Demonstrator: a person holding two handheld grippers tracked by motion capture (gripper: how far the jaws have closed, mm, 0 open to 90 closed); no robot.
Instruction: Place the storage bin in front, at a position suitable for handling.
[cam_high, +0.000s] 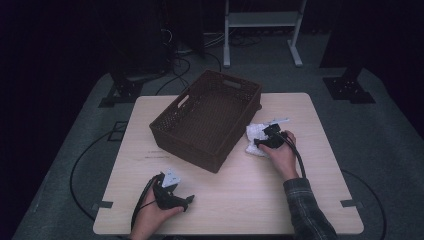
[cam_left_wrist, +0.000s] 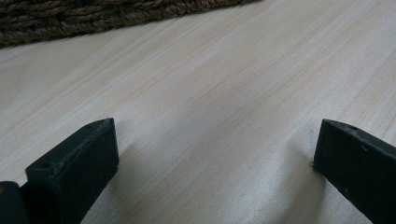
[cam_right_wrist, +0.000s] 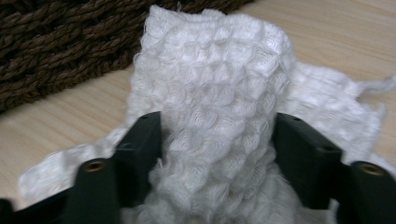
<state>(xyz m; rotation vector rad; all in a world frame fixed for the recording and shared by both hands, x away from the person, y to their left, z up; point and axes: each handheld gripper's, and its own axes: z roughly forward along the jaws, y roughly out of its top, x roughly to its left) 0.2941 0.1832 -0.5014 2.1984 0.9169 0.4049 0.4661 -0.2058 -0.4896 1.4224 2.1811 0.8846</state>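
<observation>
I see the white cloth (cam_right_wrist: 210, 116) bunched up into a ridge between the jaws of my right gripper (cam_right_wrist: 217, 140), both pads pressed against its sides, so I read that as a grip on the fabric. In the high view the cloth (cam_high: 255, 136) lies on the table (cam_high: 240, 200), just beside the right long wall of the brown woven basket (cam_high: 207, 117), on the right half of the board. The basket wall stands close on that side, with its weave right behind the cloth in the right gripper view; toward the table's right edge and toward me the wood is bare, with room to pull away. My left gripper (cam_high: 172, 192) rests near the front edge, well apart from the cloth, its jaws spread wide over bare wood with nothing between them.
</observation>
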